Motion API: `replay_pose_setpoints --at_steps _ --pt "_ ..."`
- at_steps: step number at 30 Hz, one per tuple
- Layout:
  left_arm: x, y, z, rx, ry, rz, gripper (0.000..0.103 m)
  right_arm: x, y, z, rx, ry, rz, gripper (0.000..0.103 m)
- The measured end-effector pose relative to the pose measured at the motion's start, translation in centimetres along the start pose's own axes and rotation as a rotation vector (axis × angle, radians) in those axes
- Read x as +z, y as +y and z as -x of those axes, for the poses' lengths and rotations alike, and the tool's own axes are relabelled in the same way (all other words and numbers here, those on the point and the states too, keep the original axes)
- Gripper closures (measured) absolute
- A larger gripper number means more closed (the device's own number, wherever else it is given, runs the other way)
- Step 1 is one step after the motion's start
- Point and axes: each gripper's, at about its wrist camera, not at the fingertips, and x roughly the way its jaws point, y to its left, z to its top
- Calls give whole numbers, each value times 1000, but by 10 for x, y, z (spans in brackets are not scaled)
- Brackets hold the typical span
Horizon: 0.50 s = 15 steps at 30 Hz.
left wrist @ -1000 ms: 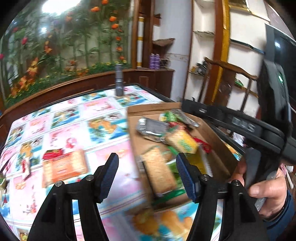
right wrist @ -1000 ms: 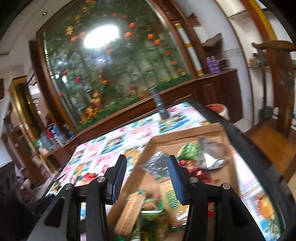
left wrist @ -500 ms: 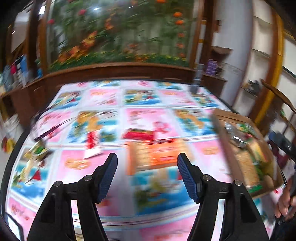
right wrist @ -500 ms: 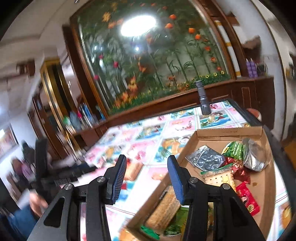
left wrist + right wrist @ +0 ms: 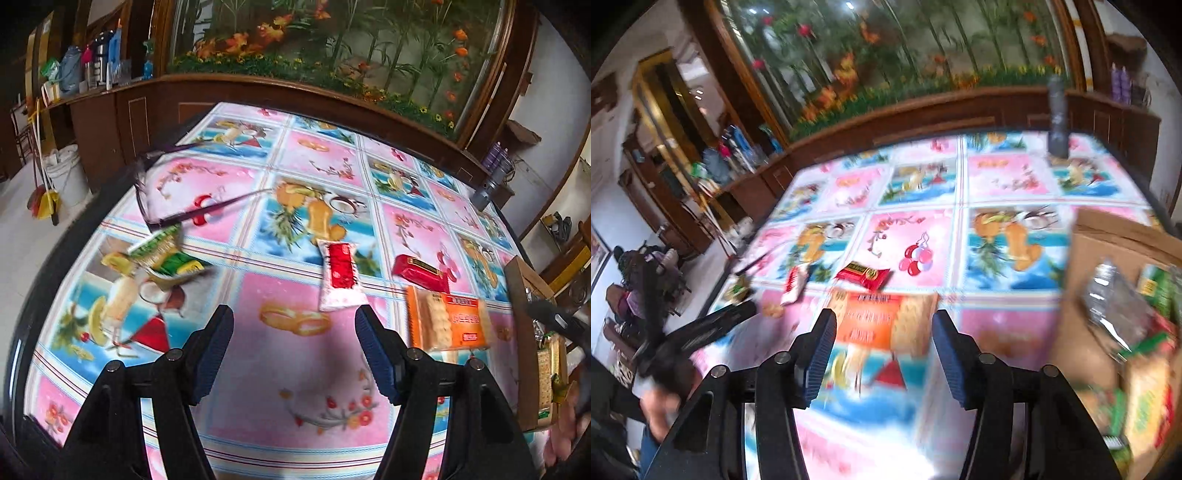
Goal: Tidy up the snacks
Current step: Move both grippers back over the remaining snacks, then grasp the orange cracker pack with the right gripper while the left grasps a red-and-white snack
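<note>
My left gripper [image 5: 294,345] is open and empty above the patterned tablecloth [image 5: 258,369]. Just beyond it lies a red-and-white packet [image 5: 340,275]. A green packet [image 5: 166,256] lies to its left, a red bar [image 5: 419,272] and an orange biscuit pack [image 5: 448,323] to its right. My right gripper [image 5: 883,350] is open and empty, with the orange biscuit pack [image 5: 882,321] just beyond its fingertips. The red bar [image 5: 863,275] and red-and-white packet [image 5: 794,285] lie further off. The cardboard box [image 5: 1082,258] of snacks is at the right.
A grey cylinder [image 5: 1057,118] stands at the table's far edge. Dark-framed glasses [image 5: 159,199] lie near the green packet. The cardboard box [image 5: 517,291] shows at the right edge of the left wrist view. Wooden cabinets surround the table.
Both grippers have swung left, away from the box. The left one now faces the loose packets on the cloth, and the right one faces the orange biscuit pack.
</note>
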Motion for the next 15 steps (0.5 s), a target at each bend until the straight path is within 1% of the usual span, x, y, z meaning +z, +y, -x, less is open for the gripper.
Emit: replay_pose_setpoints --at_steps 2,4,5,7,10,12,13,15 --pt "-1 3 -2 6 7 11 36 13 -4 -30 4 34 -32 45" --pt "0 4 -3 9 9 13 36 20 -8 -58 37 85 -56 45" --pt "0 4 -3 13 8 12 36 22 -8 -66 43 87 -64 45" --pt "1 5 0 10 -1 14 36 22 -6 -79 32 106 -56 45" --pt "4 9 5 12 -18 22 35 15 0 -86 72 146 -28 45" --pt "5 11 6 12 -23 34 35 5 12 -83 111 194 23 44" --pt "6 12 6 4 -22 38 35 -3 20 -78 142 210 59 39" --pt "6 11 6 4 -24 34 36 -16 37 -72 155 226 132 29"
